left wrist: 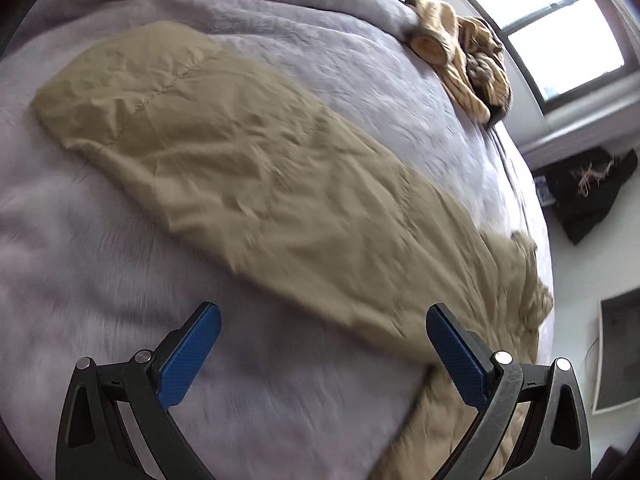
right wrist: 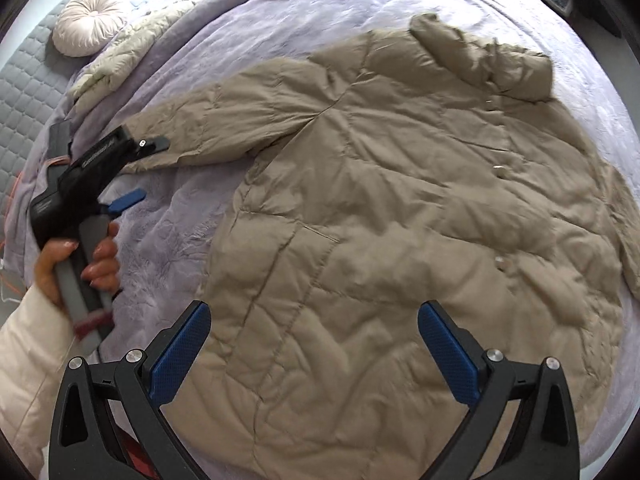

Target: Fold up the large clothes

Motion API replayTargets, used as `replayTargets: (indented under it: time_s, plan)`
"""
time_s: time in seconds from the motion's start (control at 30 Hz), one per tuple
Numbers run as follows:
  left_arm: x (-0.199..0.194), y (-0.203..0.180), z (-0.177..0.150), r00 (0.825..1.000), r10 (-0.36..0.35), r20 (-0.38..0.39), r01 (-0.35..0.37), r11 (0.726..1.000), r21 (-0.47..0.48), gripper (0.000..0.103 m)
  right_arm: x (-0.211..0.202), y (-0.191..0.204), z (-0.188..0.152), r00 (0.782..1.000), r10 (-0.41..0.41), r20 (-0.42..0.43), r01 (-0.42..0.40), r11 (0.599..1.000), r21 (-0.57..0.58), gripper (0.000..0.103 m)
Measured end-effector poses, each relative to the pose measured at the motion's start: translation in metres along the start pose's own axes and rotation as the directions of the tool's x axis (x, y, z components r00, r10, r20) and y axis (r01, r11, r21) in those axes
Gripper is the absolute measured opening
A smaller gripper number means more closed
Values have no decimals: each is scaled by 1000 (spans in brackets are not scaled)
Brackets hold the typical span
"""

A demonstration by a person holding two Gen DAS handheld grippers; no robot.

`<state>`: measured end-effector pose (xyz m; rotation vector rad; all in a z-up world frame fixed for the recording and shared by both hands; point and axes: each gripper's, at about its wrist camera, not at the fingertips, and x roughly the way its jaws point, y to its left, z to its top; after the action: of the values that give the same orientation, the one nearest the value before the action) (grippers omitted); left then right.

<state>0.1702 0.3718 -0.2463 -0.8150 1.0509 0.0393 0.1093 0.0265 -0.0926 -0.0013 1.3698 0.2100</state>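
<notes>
Khaki quilted coat (right wrist: pixel 400 220) lies flat on lavender blanket (right wrist: pixel 172 240). Left gripper (left wrist: pixel 323 350) and right gripper (right wrist: pixel 314 350) both spread apart, empty. Gripper-body lettering too blurred to read.

Probably a home bedroom: lavender-covered bed (right wrist: pixel 280 20), round cushion (right wrist: pixel 90 22), window (left wrist: pixel 560 28)

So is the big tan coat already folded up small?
No, the tan coat lies spread flat on the purple blanket, with one sleeve stretched straight out to the side.
</notes>
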Motion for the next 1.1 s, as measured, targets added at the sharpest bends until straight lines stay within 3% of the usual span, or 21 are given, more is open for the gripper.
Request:
replayTargets:
  time_s: [0.17,0.27,0.3,0.33,0.37,0.4,0.43,0.57,0.67,0.73,0.77,0.8,0.9,1.1]
  plan:
    - [9,19,34,998,-2,68,6,998,-56,103,16,8,12,999,34,28,-34,999,3,103]
    - [9,25,55,990,51,134,-40,996,-81,102,26,11,22,998,35,45,-34,999,-6,103]
    - [7,27,59,986,71,152,-58,994,-90,91,30,11,27,998,33,49,-33,999,-7,103]
    - [7,29,65,982,87,167,-72,993,-98,60,33,10,31,998,34,54,-34,999,-5,103]
    - [8,32,70,983,84,163,-68,993,-99,39,36,8,38,998,35,61,-35,999,-2,103]
    - [11,34,75,987,66,147,-52,994,-100,6,39,7,46,997,39,71,-39,999,4,103]
    - [11,37,80,989,21,144,-7,995,-95,5,40,6,53,996,44,82,-45,999,10,103]
    - [-16,17,82,978,19,209,-21,1000,4,5,49,2,91,987,79,140,-86,995,48,103]
    - [-44,-6,86,966,-28,255,10,997,72,5,59,-1,117,977,101,187,-119,989,84,100]
    - [-62,-26,87,957,-72,281,38,991,125,5,72,-2,131,969,138,204,-163,980,110,73]
    - [-68,-36,89,953,-89,290,46,987,152,5,81,-1,136,966,168,197,-193,974,118,38]
    - [-74,-46,89,949,-107,295,54,982,182,5,91,0,141,965,193,179,-218,967,134,24]
    - [-86,-83,82,945,-170,280,89,956,280,5,123,1,149,955,262,138,-286,939,190,19]
    - [-83,-162,52,943,-263,204,149,881,449,5,159,17,155,952,295,80,-305,937,171,19]
